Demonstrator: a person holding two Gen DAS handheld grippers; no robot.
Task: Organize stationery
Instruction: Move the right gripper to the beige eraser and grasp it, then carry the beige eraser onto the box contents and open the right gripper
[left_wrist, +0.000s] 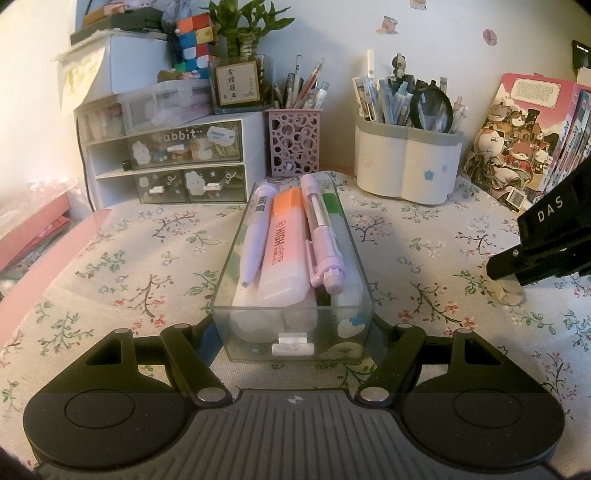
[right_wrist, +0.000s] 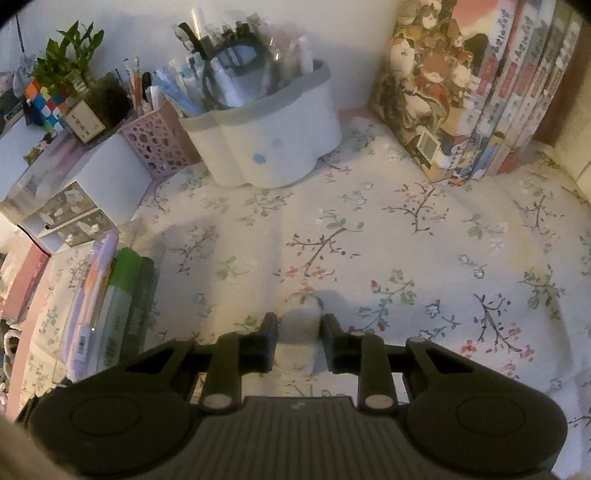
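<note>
The left tool (left_wrist: 295, 332) is nearest in its own view. It holds the near end of a clear tray (left_wrist: 236, 258), with its two fingers pressed on the tray's side walls. The tray stands on the worktop (left_wrist: 129, 266), which is covered with a flowered cloth. In the tray lie an orange highlighter (left_wrist: 286, 240), a lilac pen (left_wrist: 256, 229), a lilac pencil (left_wrist: 321, 236) and a green highlighter (left_wrist: 332, 214), all pointing from near to far.

To the right of the tray, well apart from it, the right tool (right_wrist: 299, 343) points down at the cloth. Its jaws stand narrow on each side of a small white eraser (right_wrist: 301, 332), which lies on the worktop. The picture is blurred there, so I cannot tell if the fingers already press on the eraser. In the left view, part of this eraser shows under the black tip of the right tool.

Farther away, at the back of the worktop, there is a white drawer unit (left_wrist: 166, 155) on the left. Beside it stands a pink pen cup (left_wrist: 293, 147) full of pens. To the right of that stands a white pen holder (left_wrist: 406, 162) with many pens and a magnifying glass (left_wrist: 432, 109). At the far right a row of books (right_wrist: 480, 92) stands upright. On top of the drawer unit there are a green plant (left_wrist: 243, 29) and a colour cube (left_wrist: 194, 40).
</note>
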